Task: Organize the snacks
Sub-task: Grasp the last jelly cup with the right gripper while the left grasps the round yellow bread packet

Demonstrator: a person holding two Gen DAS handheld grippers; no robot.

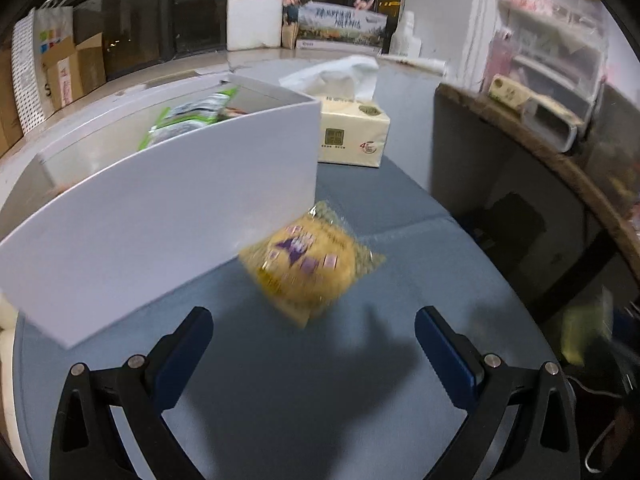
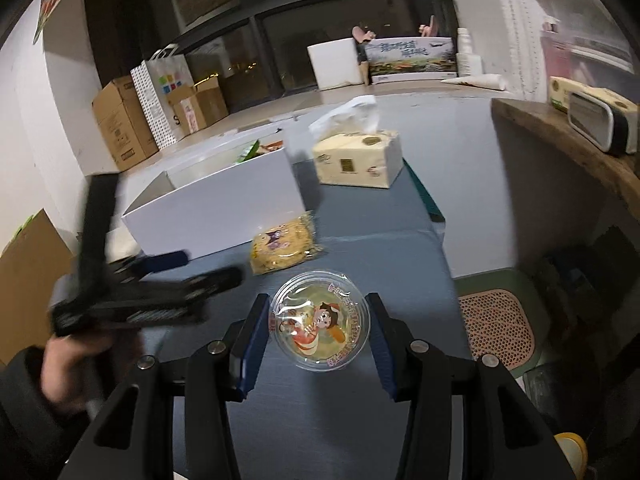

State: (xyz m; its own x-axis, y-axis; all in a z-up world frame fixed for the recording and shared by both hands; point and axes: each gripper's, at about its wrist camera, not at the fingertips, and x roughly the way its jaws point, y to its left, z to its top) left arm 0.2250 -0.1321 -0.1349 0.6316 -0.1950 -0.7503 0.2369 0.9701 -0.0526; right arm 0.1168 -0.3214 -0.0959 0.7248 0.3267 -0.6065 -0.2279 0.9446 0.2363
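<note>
A yellow snack packet (image 1: 310,266) with purple print lies on the blue-grey table beside the white box (image 1: 160,216); it also shows in the right wrist view (image 2: 284,246). My left gripper (image 1: 314,344) is open just short of the packet and shows blurred in the right wrist view (image 2: 208,268). A round clear jelly cup (image 2: 320,320) with a cartoon lid sits on the table between the fingers of my right gripper (image 2: 318,320), which is open around it. The white box (image 2: 224,208) holds a green snack bag (image 1: 192,114).
A tissue pack (image 1: 354,132) stands behind the box, also in the right wrist view (image 2: 358,158). A wooden shelf (image 2: 568,148) with a white device is at the right. Cardboard boxes (image 2: 124,124) and a paper bag stand at the back left. The table's edge drops off at the right.
</note>
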